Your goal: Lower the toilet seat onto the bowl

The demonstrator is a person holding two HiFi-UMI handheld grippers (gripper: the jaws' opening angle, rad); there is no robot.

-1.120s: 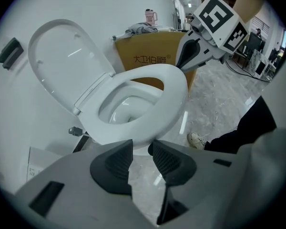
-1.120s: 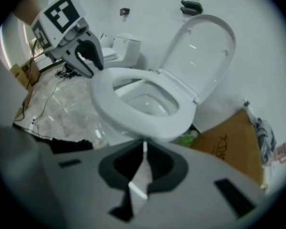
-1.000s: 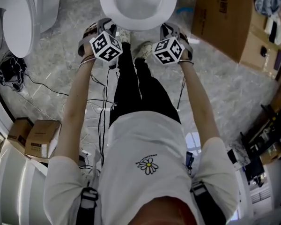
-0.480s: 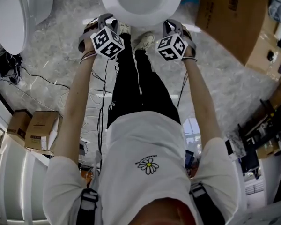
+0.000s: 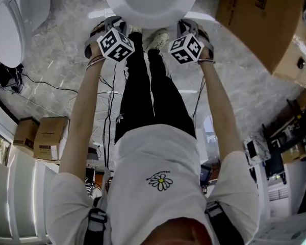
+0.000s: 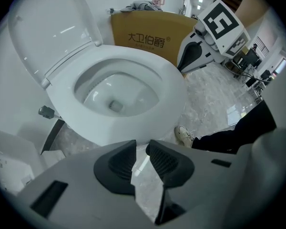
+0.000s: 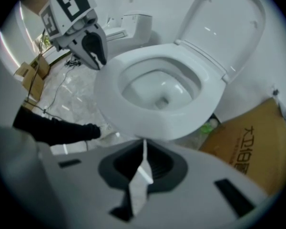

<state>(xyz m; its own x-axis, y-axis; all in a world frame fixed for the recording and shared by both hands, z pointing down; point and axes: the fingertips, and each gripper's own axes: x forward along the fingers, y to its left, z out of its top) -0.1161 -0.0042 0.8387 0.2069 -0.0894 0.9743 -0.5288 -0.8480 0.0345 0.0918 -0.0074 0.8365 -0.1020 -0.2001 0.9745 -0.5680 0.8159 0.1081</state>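
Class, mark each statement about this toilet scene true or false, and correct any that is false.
1. The toilet lid stands raised behind the bowl. True.
2. The right gripper grips the lid. False: its jaws are shut on nothing, short of the bowl.
3. A cardboard box stands beside the toilet. True.
4. The left gripper clamps the bowl's rim. False: its jaws are closing with nothing between them, clear of the bowl.
5. A second toilet stands off to the person's left. True.
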